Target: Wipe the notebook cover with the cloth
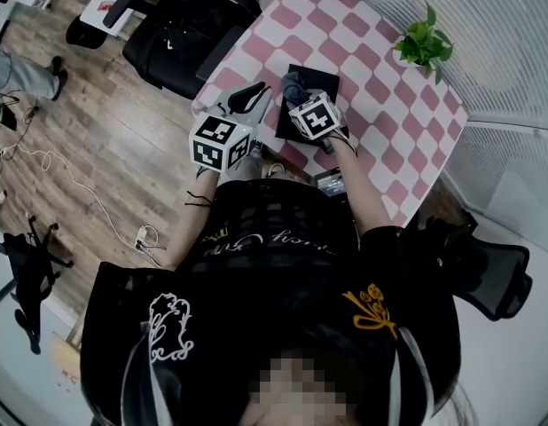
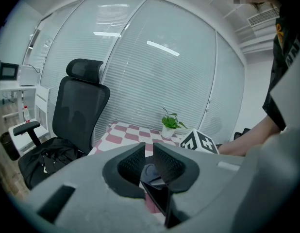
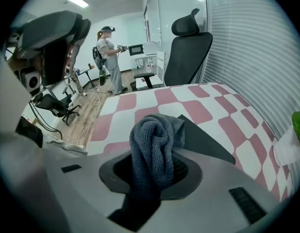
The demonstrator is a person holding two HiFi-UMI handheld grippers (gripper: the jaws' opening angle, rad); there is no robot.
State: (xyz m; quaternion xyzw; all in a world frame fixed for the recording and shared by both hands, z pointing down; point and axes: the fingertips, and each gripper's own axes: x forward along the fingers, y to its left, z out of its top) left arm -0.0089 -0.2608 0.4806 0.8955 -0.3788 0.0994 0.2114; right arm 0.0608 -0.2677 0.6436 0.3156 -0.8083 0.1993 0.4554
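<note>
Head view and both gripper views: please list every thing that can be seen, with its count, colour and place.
Table: one, pink-and-white checked, upper centre of the head view.
Notebook: one, black, on the table.
Cloth: one, grey-blue, bunched, over the notebook.
Plant: one, green, potted, at the table's far corner.
Office chairs: two, black, one left of the table, one at the head view's lower right.
Cable: one, white, on the wooden floor.
Other person: one, standing far off.
Left gripper: one, grey, jaws slightly apart, nothing gripped.
Right gripper: one, grey, shut on the cloth.
</note>
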